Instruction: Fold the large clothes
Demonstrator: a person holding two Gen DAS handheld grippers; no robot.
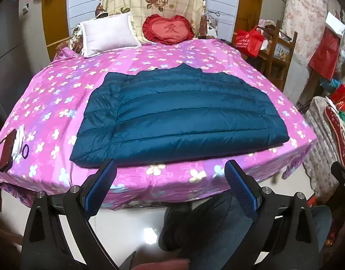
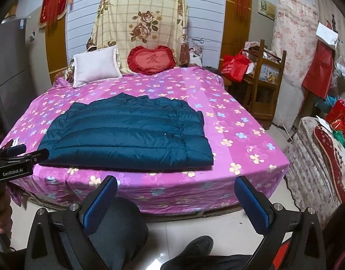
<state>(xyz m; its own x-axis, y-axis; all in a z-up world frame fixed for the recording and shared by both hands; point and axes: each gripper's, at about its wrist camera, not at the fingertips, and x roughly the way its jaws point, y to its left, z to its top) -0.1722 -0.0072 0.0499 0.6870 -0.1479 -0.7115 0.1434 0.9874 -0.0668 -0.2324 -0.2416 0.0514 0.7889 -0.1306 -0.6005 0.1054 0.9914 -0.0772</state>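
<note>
On the pink flowered bed [image 1: 48, 103], a flat, puffy teal quilted jacket [image 1: 179, 117].

Pink floral bedsheet [image 1: 48, 103] covers the bed. White pillow [image 1: 108, 33] and red heart cushion [image 1: 169, 30] side by side at the headboard. Red bag [image 1: 250, 40] on wooden chair [image 1: 278, 51], right. Purple hair tie [image 1: 25, 151] near left corner.

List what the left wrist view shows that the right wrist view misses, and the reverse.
Only the left wrist view shows the dark red wallet-like item and purple hair tie near the bed's corner. Only the right wrist view shows the left gripper's black body from the side. Both share the teal quilted puffer jacket lying flat on the pink flowered bedsheet, the white pillow, the red heart-shaped cushion, and open blue-padded fingers.
</note>
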